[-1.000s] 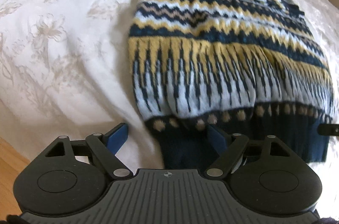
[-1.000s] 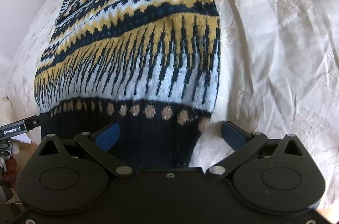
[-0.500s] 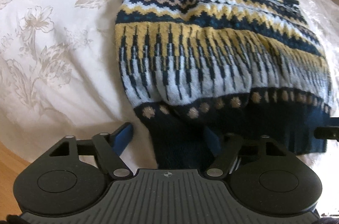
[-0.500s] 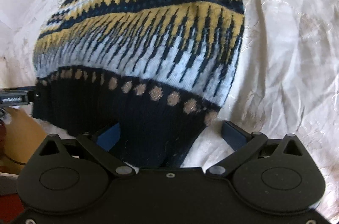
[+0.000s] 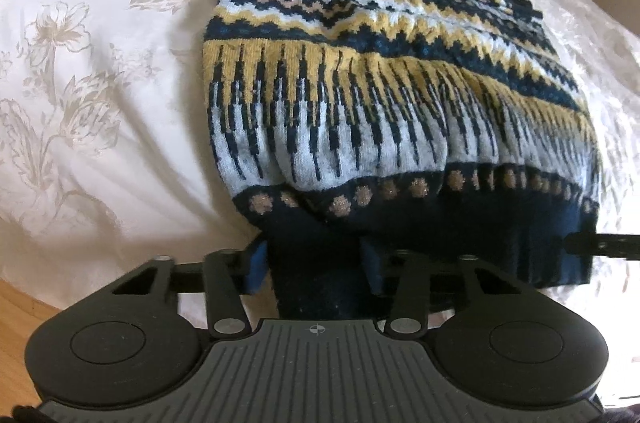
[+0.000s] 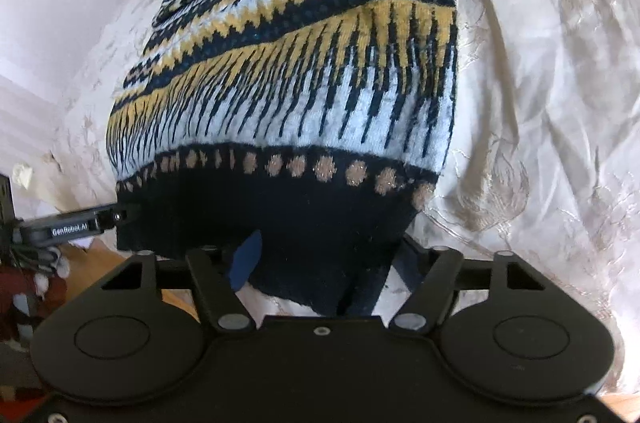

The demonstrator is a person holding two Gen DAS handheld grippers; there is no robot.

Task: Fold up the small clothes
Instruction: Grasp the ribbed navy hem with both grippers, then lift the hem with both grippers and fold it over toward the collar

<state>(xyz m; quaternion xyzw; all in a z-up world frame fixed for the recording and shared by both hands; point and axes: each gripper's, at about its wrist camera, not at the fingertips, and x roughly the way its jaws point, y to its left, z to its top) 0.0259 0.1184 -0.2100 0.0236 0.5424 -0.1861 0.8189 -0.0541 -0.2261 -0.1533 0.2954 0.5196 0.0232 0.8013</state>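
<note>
Left wrist view shows us the patterned sweater [image 5: 384, 95] spread on the white floral bedspread [image 5: 88, 95], filling the centre and right of the frame, its dark ribbed hem [image 5: 440, 239] at the bottom just above our tool. Our left gripper [image 5: 314, 263] has just been closing, and its blue pads now stand narrow with the hem's left corner bunched between them; they look to be pressing the knit. In the right wrist view the right gripper [image 6: 324, 269] has likewise been closing on the hem's other corner at lower centre. We see one blue pad against the fabric, but the other is hidden behind the cloth, so we cannot tell whether that grip is firm.

We judge the main risk to be an uneven hold. If the right side has only pinched the top layer, or slips on the thick rib when we lift, one corner will drop and the fold will land skewed. A bite that also catches the bedspread beneath would drag the cover up with the sweater and wrinkle everything under it.
</note>
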